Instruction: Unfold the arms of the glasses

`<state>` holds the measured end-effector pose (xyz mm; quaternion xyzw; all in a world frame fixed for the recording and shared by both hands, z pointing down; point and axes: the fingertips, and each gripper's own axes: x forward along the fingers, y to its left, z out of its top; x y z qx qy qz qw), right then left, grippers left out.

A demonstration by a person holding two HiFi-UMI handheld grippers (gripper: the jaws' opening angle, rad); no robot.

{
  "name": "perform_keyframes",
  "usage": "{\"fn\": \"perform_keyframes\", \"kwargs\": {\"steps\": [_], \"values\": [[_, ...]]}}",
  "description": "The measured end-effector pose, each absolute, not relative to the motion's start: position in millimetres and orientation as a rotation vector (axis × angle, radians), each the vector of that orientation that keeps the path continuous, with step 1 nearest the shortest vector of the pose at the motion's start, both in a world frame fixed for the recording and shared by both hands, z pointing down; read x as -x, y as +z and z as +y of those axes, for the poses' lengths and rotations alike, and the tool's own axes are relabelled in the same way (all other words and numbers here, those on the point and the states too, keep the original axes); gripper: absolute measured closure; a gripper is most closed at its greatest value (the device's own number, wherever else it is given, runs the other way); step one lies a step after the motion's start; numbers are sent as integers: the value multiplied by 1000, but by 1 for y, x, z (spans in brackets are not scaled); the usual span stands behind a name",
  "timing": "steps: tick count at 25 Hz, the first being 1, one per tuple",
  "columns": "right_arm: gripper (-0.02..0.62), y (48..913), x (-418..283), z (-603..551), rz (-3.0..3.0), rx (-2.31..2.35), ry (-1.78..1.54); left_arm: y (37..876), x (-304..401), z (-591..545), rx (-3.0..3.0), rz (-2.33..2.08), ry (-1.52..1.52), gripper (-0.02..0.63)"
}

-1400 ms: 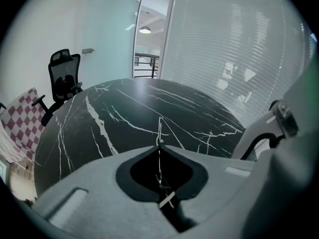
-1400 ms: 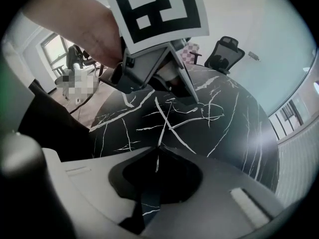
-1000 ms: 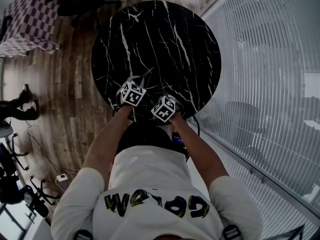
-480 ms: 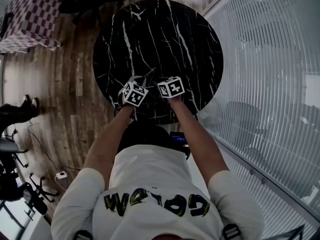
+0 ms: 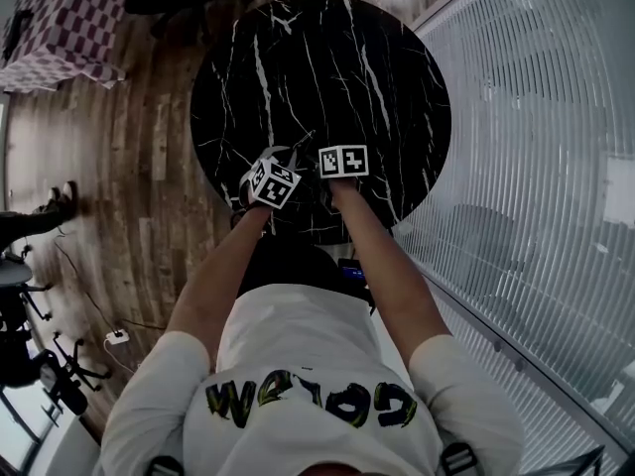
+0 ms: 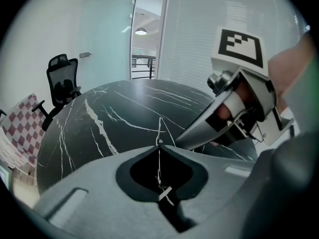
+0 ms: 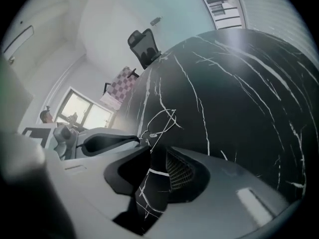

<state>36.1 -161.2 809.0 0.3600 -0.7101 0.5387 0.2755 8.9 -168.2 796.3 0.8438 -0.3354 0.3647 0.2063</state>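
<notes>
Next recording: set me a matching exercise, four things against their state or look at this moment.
1 left gripper
2 right gripper
3 table
4 glasses

A black, white-veined
B jaws apart
C thin wire frame
D shut on the glasses

Pairs: 1-D, 2-B, 3-A, 4-C.

The right gripper's jaws have just been opening. The wire frame reaches their tips, not gripped.

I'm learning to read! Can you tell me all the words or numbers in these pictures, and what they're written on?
White shirt: big yellow-green letters, seen upside down and creased; too unclear to quote for sure.
Marker cubes: only black-and-white square patterns, no words or numbers.
No other writing shows anywhere.
</notes>
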Motion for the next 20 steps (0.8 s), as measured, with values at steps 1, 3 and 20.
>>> {"fn": "perform_keyframes", "kwargs": {"steps": [1,3,20], "values": [[497,809,-35,-162,-1910,-969,1472,796,-9,-168,-2350,-935,1015,598],[497,807,-33,-164,-1914,-974,1513,796,-8,-169,-2350,-937,1013,598],[562,811,-23,-162,-1908,-932,1609,797,-7,-170,-2351,-930,1010,598]]}}
